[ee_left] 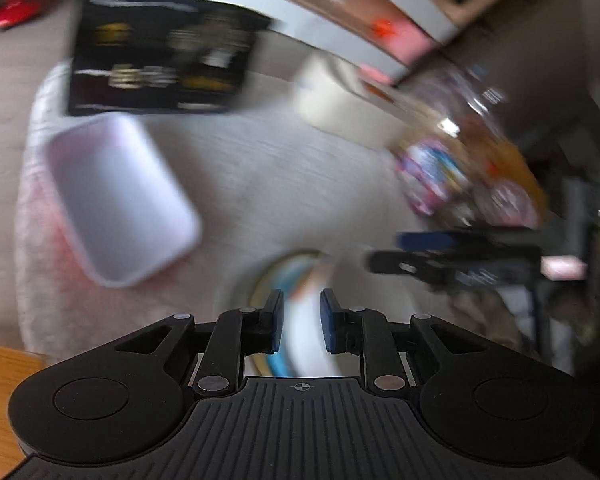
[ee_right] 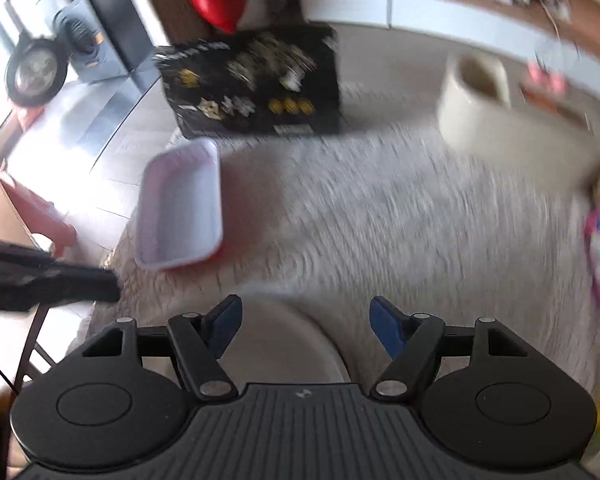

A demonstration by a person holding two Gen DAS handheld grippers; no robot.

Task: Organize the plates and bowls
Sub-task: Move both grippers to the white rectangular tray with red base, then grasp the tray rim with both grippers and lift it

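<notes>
Shaggy cream carpet [ee_right: 380,208] is spread beneath both views, blurred. A rounded rectangular white tray with red outside [ee_left: 120,200] lies on it before a glossy black printed box [ee_left: 160,60]. The left gripper [ee_left: 300,322] is clenched narrowly on a plate [ee_left: 312,344], white with coloured rim bands. Only the right view shows the right gripper [ee_right: 306,322] spread wide, released, over a plain round pale dish [ee_right: 284,344], and a cream cylinder [ee_right: 476,100].
</notes>
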